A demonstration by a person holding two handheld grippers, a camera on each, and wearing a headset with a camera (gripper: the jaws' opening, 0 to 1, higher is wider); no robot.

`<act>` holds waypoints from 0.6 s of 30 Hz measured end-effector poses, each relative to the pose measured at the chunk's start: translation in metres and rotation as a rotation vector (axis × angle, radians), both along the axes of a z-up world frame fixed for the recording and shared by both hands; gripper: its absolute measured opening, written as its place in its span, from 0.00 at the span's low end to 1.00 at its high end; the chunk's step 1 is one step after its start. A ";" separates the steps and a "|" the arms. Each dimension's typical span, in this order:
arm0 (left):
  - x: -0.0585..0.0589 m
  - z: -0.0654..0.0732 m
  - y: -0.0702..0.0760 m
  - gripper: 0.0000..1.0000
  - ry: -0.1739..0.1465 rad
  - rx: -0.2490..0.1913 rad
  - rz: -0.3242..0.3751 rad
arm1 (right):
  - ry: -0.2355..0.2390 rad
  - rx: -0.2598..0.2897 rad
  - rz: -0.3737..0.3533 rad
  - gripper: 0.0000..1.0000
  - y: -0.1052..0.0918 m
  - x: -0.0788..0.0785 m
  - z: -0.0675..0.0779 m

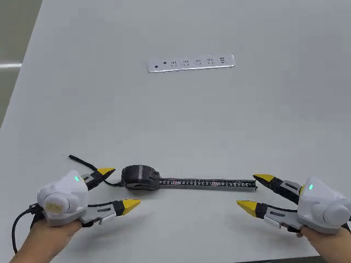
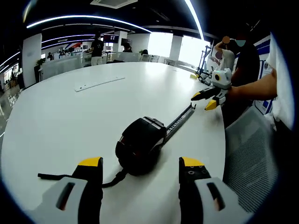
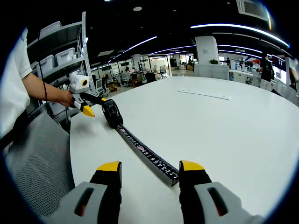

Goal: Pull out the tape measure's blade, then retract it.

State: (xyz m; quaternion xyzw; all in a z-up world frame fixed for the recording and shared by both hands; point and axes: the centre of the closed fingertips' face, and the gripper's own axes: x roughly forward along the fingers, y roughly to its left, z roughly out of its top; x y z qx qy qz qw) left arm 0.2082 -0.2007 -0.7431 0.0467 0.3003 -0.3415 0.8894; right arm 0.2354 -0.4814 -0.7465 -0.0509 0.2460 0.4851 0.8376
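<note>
A black tape measure (image 1: 140,177) lies on the white table (image 1: 181,115), its blade (image 1: 208,183) drawn out flat to the right. My left gripper (image 1: 118,189) stands open just left of the case, jaws either side of it without touching. In the left gripper view the case (image 2: 139,144) sits just ahead of the yellow fingertips (image 2: 91,162), its black wrist strap (image 2: 70,177) trailing left. My right gripper (image 1: 258,193) is open at the blade's hook end (image 1: 254,185). The blade tip (image 3: 172,176) lies between the right gripper's jaws, not pinched.
A white power strip (image 1: 190,63) lies flat at the far middle of the table. The table's near edge runs just behind both hands. A grey mesh chair (image 2: 254,154) stands beside the table. People stand in the office background.
</note>
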 end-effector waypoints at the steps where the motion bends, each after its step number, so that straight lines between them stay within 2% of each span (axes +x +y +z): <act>1: -0.001 0.001 0.000 0.64 0.001 -0.003 0.006 | 0.003 0.003 -0.004 0.49 0.000 -0.001 0.001; 3: -0.003 0.001 0.001 0.65 -0.001 -0.005 0.020 | 0.001 0.001 -0.012 0.50 -0.003 -0.002 0.001; 8: -0.008 0.004 0.003 0.65 -0.006 -0.009 0.036 | -0.004 0.036 -0.037 0.51 -0.003 -0.003 0.012; 18: -0.018 0.008 0.011 0.68 -0.009 -0.018 0.095 | -0.024 0.031 -0.051 0.53 -0.005 -0.014 0.021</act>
